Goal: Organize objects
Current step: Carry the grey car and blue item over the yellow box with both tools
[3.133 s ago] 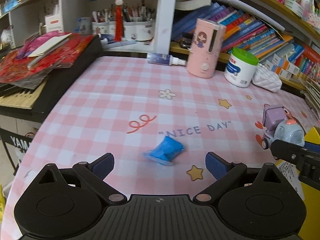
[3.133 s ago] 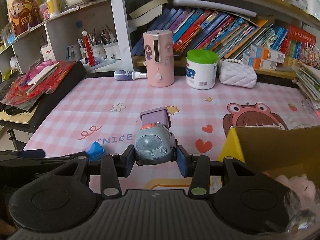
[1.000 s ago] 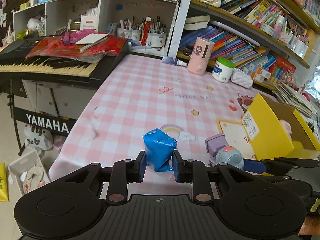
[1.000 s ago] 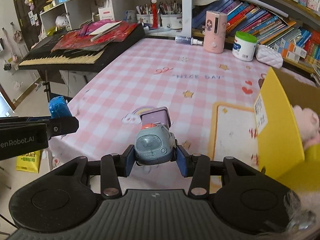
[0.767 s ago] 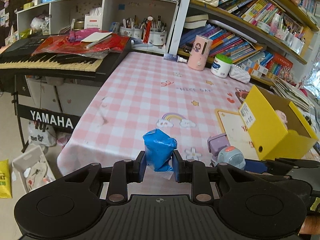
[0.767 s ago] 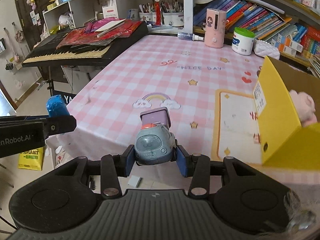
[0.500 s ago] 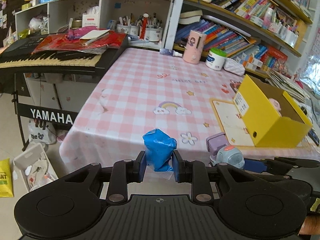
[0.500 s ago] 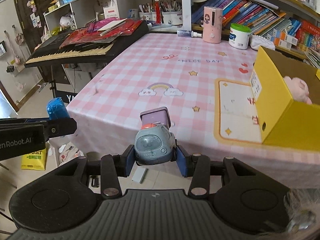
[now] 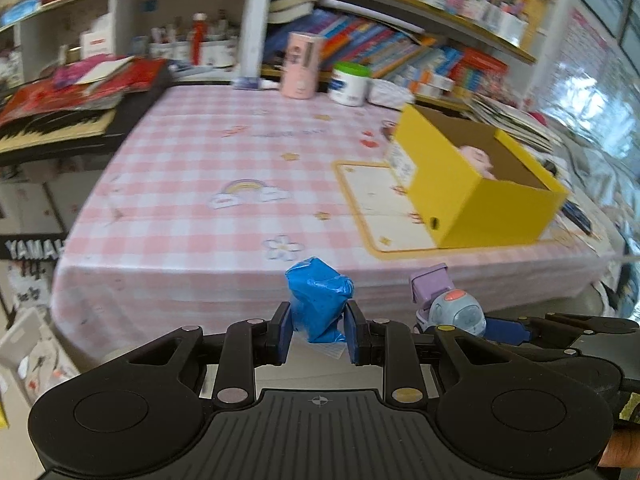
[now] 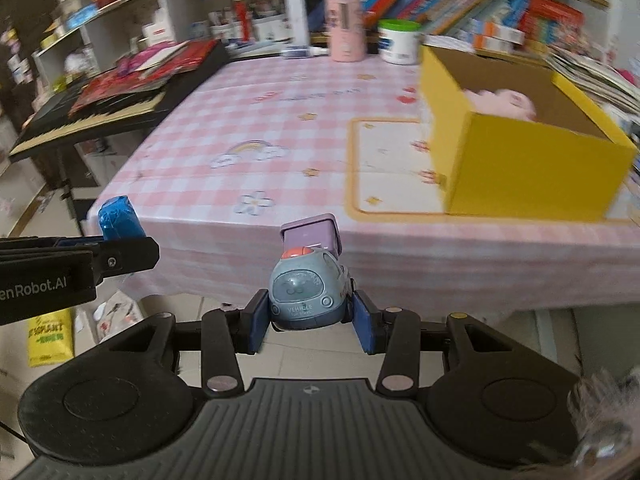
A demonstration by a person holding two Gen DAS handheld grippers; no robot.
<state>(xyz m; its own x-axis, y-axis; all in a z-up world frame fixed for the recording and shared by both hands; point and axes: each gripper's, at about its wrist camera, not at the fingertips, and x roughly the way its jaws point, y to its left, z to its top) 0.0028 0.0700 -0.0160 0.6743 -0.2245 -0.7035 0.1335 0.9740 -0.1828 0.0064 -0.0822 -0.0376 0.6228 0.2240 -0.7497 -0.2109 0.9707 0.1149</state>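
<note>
My left gripper is shut on a crumpled blue packet, held in the air in front of the table's near edge. My right gripper is shut on a grey-blue toy car with a purple tipper box on its back. The toy car also shows at the right of the left wrist view, and the blue packet at the left of the right wrist view. An open yellow box stands on the right of the pink checked table, with a pink plush toy inside it.
A keyboard piled with red papers flanks the table on the left. A pink cylinder, a green-lidded white jar and shelves of books line the far side. Bags lie on the floor below left.
Both grippers, still holding their objects, have drawn back from the table and off its near edge. The yellow box now lies farther ahead to the right.
</note>
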